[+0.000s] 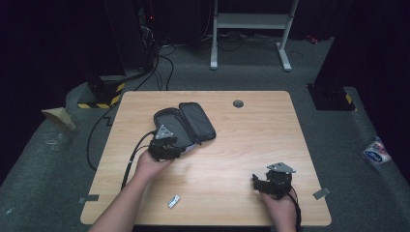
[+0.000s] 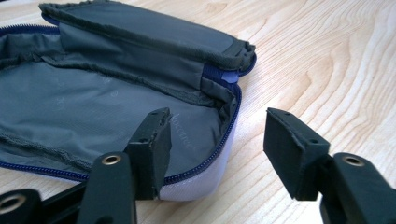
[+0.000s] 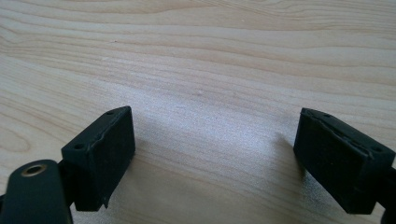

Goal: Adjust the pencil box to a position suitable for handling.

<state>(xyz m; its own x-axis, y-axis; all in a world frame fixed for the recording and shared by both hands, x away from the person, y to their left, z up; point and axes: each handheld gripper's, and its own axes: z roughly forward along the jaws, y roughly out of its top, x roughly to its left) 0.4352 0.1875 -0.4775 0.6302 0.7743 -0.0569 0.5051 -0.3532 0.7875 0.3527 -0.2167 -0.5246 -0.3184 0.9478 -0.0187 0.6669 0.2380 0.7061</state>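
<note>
A dark grey zip pouch (image 1: pixel 196 121) lies open on the wooden table (image 1: pixel 251 140), its lid folded back to the right. My left gripper (image 1: pixel 176 149) sits at the pouch's near corner. In the left gripper view its jaws (image 2: pixel 217 123) straddle the pale corner wall with the blue zip (image 2: pixel 224 140): one jaw is over the grey lining (image 2: pixel 93 93), the other over bare wood, and neither pad presses on the fabric. My right gripper (image 1: pixel 258 181) rests at the front right, open wide (image 3: pixel 215 123) above bare tabletop.
A small silvery object (image 1: pixel 173 201) lies near the front edge, left of centre. A round cable hole (image 1: pixel 238 103) sits at the table's back. Beyond the table are cables and a white frame (image 1: pixel 251 21) on the floor.
</note>
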